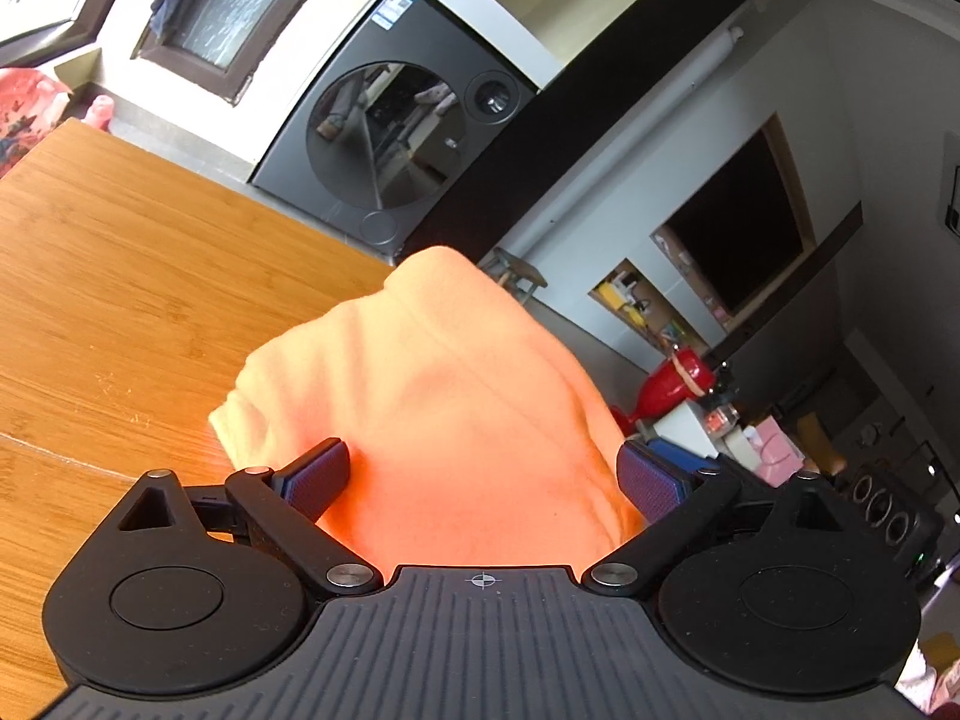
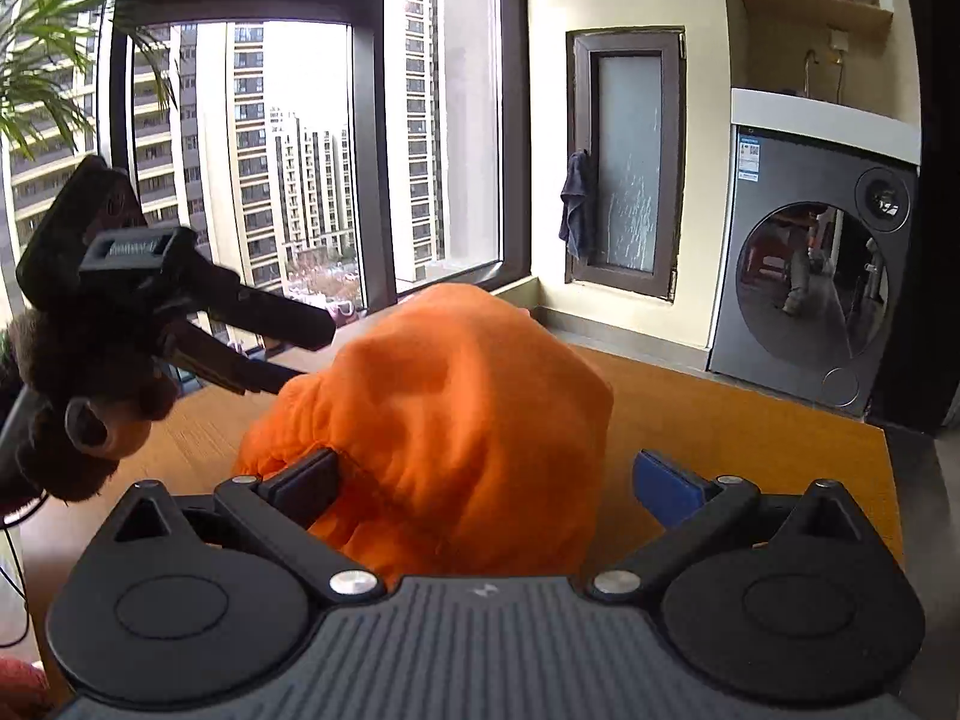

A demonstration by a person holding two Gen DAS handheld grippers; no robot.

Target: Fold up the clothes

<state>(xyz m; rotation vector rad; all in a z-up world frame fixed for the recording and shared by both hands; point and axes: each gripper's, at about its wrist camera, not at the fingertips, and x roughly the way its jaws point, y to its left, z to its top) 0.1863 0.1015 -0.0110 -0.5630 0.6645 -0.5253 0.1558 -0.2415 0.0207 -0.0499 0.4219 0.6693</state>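
Note:
An orange fleece garment [image 1: 456, 420] lies bunched in a mound on the wooden table [image 1: 120, 300]. My left gripper [image 1: 483, 474] is open wide, and the cloth fills the gap between its blue pads [image 1: 318, 474]. In the right wrist view the same garment [image 2: 456, 408] rises between the fingers of my right gripper [image 2: 489, 483], which is open. Its left pad [image 2: 309, 480] touches the cloth, while the right pad stands apart with bare table [image 2: 750, 438] showing. The left gripper [image 2: 306, 354] reaches the mound from the left, with its lower finger against the cloth.
A grey washing machine [image 2: 816, 276] stands beyond the table's far edge. Tall windows [image 2: 300, 150] and a plant [image 2: 36, 60] are at the left. A brown fuzzy sleeve [image 2: 78, 372] holds the left gripper. Red items and boxes [image 1: 672, 384] clutter the floor past the table's right side.

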